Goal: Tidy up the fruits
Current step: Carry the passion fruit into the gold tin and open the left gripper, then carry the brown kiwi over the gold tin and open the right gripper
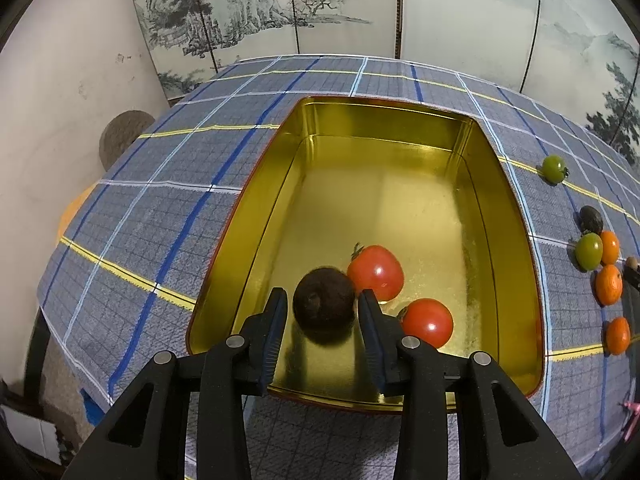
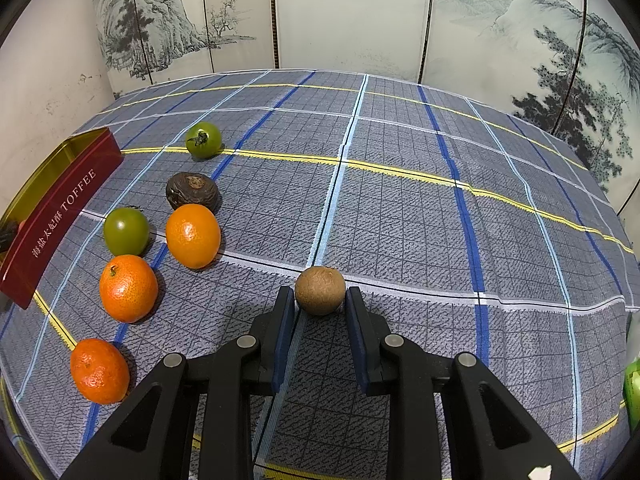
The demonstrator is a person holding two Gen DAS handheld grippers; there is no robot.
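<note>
desk's covered in a blue-grey plaid cloth (image 2: 400, 216) with yellow, white and blue stripes. behind it there's a folding screen (image 2: 352, 16) painted with misty mountains and pine trees, with a scuffed off-white wall (image 1: 60, 92) to the left. something green (image 2: 632, 392) pokes in at the right edge, can't tell what.

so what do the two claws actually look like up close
Both look alike: the left claw and right claw are matte black plastic, each with two flat fingers lined on the inside with dark blue ribbed pads. Angular black link arms with triangular cutouts carry them, joined by round silver pivot pins. No cables, markings or sleeves show.
</note>
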